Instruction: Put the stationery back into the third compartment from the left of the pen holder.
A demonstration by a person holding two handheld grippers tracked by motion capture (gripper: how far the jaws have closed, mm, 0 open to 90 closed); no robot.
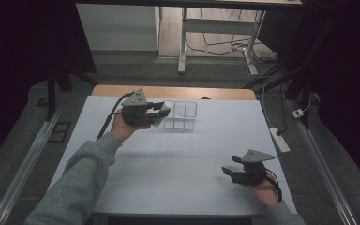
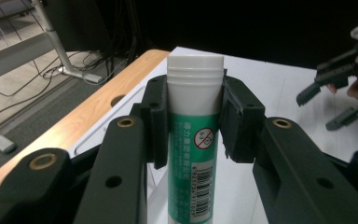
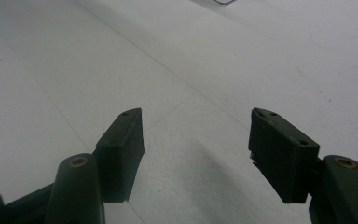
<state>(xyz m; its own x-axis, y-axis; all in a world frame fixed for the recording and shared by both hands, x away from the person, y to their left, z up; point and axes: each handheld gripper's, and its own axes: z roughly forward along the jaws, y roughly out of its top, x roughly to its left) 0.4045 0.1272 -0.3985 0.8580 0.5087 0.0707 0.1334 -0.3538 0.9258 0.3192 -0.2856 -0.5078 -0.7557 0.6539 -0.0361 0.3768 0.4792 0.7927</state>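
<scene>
Left gripper clamps a green-and-white glue stick, held above the table just beside the clear box. Right gripper wide open, nothing between, low over table.

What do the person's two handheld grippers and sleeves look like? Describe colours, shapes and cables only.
Both the left gripper and right gripper are black with a grey three-cornered plate on top, brass-coloured pivot pins and a trailing black cable. The sleeves are grey.
</scene>
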